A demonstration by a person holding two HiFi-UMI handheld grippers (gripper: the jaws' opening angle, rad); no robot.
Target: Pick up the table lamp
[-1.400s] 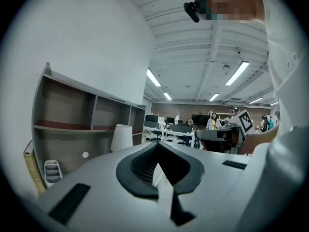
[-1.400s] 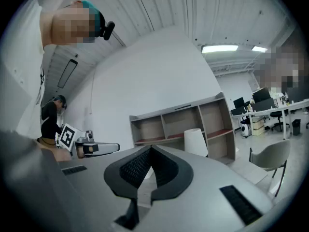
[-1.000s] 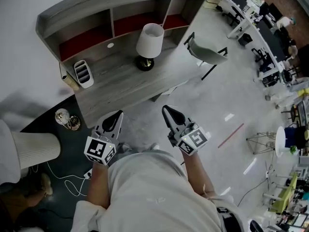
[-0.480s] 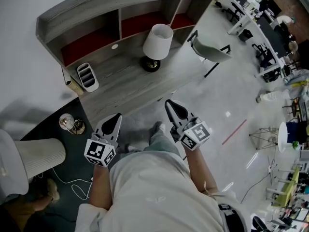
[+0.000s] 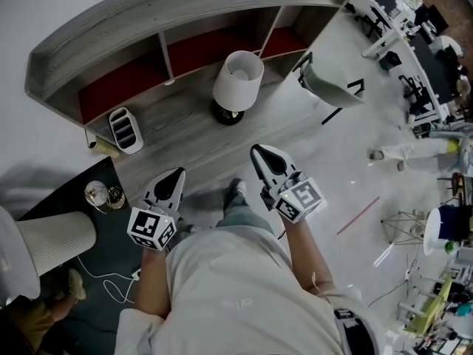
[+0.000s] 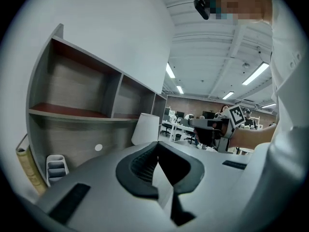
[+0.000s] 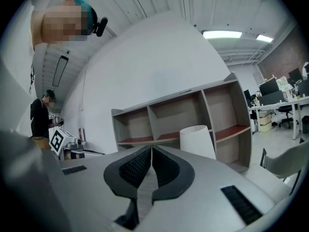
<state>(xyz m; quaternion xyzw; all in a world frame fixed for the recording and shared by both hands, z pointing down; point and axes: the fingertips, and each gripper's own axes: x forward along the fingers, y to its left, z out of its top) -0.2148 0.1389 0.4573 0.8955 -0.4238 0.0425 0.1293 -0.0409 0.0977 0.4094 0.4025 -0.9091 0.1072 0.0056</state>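
The table lamp (image 5: pixel 236 83) has a white shade and a dark round base; it stands on the grey wooden desk (image 5: pixel 185 143) in front of the shelf unit. Its shade also shows in the left gripper view (image 6: pixel 146 128) and the right gripper view (image 7: pixel 197 140). My left gripper (image 5: pixel 175 179) is shut and empty, near the desk's front edge, left of the lamp. My right gripper (image 5: pixel 264 156) is shut and empty too, just short of the desk edge below the lamp. Both point toward the desk, well apart from the lamp.
A white slotted organiser (image 5: pixel 126 129) stands on the desk's left part. A grey chair (image 5: pixel 329 87) sits at the desk's right end. A dark low table (image 5: pixel 70 194) with a glass bulb lamp (image 5: pixel 97 194) and a ribbed white shade (image 5: pixel 55 234) lies left. Another person (image 5: pixel 414 152) walks at right.
Both grippers and the person have moved forward toward the desk; the lamp now lies closer ahead. Both jaws stay shut.
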